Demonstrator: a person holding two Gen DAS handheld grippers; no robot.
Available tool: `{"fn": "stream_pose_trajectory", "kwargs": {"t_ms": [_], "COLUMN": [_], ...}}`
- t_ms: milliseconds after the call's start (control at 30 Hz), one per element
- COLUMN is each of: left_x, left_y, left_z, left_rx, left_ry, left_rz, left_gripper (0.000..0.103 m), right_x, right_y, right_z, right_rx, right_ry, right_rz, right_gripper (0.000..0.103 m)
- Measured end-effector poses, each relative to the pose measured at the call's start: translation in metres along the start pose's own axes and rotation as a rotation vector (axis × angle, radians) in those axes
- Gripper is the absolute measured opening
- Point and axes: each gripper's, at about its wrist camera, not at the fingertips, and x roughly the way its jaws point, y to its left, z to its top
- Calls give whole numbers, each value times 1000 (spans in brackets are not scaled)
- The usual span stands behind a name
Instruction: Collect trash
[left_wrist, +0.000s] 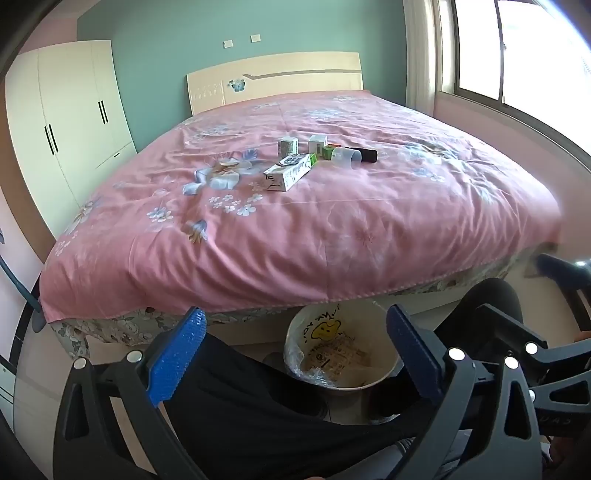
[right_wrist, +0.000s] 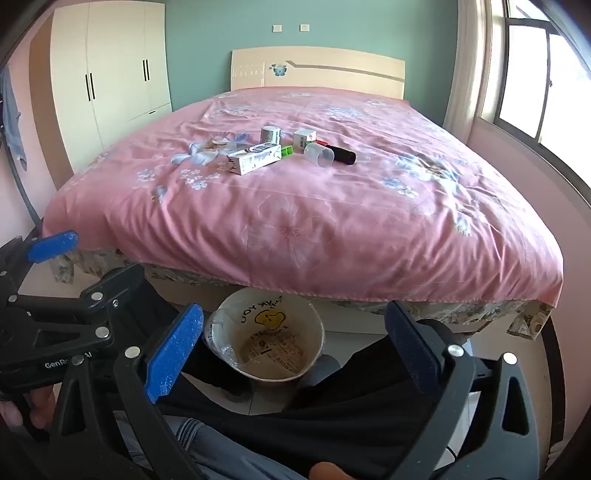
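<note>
Bed (right_wrist: 295, 221): its pink cover carried all the trash near the middle, well away from both tools.
Bin (right_wrist: 236, 363): it stood on the floor at the foot of the bed, lined with a bag and almost empty.
Carton (right_wrist: 255, 158): the biggest piece lay flat, long axis running from near-left to far-right, its torn end toward the near-left.
Cup (right_wrist: 319, 154): clear, tipped on its side, mouth facing the near-right, touching a dark tube (right_wrist: 341, 155).
Left gripper (left_wrist: 295, 350): fingers wide apart, holding nothing.
Right gripper (right_wrist: 295, 347): fingers spread, also empty.
Advice: reach over the bed and pinch the carton across its short width.
</note>
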Motion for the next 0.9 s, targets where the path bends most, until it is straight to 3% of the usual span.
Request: {"fn": "stream_pose_trajectory", "kwargs": {"t_ms": [900], "left_x": [4], "left_y": [5], "left_z": [-3], "left_rx": [2], "left_ry": [5], "left_rz": [8], "left_gripper": [99], "right_x": [5], "right_y": [3], "right_z": [1], "right_rx": [4], "right_ry": [19], "right_rz": [5], "right_gripper": [97]}}
